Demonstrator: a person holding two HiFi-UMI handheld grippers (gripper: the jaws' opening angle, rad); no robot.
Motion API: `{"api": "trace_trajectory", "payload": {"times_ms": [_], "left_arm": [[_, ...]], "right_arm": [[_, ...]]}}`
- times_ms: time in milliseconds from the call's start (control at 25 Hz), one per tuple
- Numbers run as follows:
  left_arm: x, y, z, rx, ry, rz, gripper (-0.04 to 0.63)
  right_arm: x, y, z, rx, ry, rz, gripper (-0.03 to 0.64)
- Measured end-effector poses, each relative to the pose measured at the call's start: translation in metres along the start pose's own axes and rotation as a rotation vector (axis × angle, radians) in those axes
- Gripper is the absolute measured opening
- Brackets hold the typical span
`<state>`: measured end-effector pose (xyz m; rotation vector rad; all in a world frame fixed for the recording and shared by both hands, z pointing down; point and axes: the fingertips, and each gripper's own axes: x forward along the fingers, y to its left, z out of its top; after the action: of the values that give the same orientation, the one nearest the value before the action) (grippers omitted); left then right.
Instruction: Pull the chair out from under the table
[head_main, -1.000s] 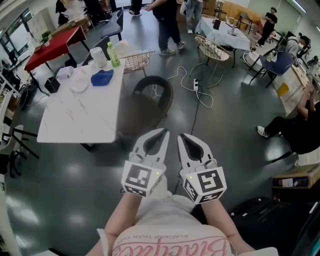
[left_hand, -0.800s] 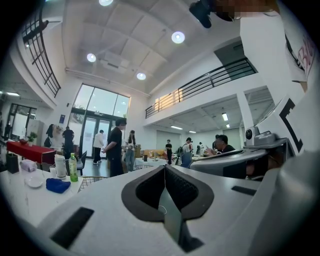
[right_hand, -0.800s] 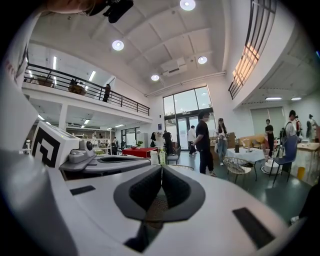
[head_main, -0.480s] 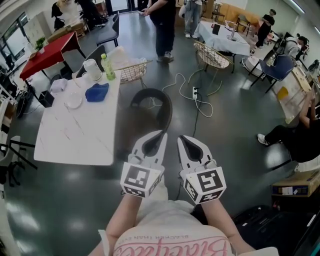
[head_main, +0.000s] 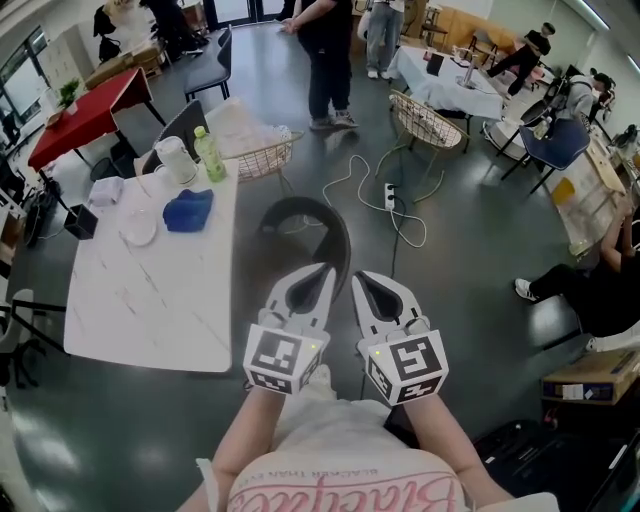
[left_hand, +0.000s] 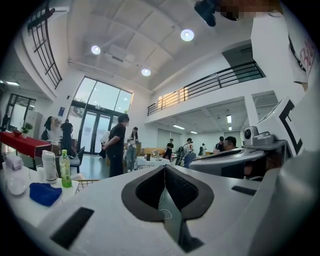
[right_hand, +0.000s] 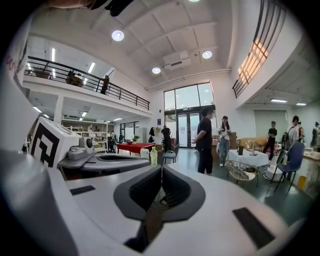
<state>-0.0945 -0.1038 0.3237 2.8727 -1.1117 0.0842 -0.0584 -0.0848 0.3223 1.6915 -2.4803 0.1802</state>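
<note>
Jaws together and empty on both the white left gripper (head_main: 322, 270) and the white right gripper (head_main: 360, 277). Black round-backed chair (head_main: 300, 235) stood just ahead, beside the white marble-patterned table (head_main: 150, 300).

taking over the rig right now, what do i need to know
Left gripper: shut, empty.
Right gripper: shut, empty. The two are held side by side, short of the chair.
Chair: dark, round-backed, by the white table's right edge in the head view, untouched.
Done: nothing gripped.
Left: reach the chair back, grip it, pull it away from the table.
</note>
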Motion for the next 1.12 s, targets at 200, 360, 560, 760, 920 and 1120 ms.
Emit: {"api": "trace_trajectory", "payload": {"times_ms": [200,360,560,760,920,1120], "left_arm": [[0.017,0.027,-0.006,-0.028,0.007,-0.004,0.005],[0.03,0.043,-0.01,-0.048,0.019,0.005,0.005],[0.042,0.055,-0.018,-0.05,0.04,0.014,0.005],[0.058,0.058,-0.038,-0.06,0.077,0.026,0.005],[0.075,0.055,-0.047,-0.06,0.104,0.021,0.005],[0.101,0.06,-0.053,-0.077,0.12,0.072,0.005]], "right_arm": [[0.03,-0.009,-0.001,-0.03,0.036,-0.007,0.005],[0.047,-0.016,-0.006,-0.043,0.066,0.005,0.005],[0.062,-0.031,-0.013,-0.03,0.09,0.006,0.005],[0.075,-0.054,-0.02,0.016,0.09,-0.009,0.005],[0.087,-0.071,-0.025,0.056,0.103,-0.011,0.005],[0.104,-0.093,-0.036,0.113,0.138,0.05,0.005]]}}
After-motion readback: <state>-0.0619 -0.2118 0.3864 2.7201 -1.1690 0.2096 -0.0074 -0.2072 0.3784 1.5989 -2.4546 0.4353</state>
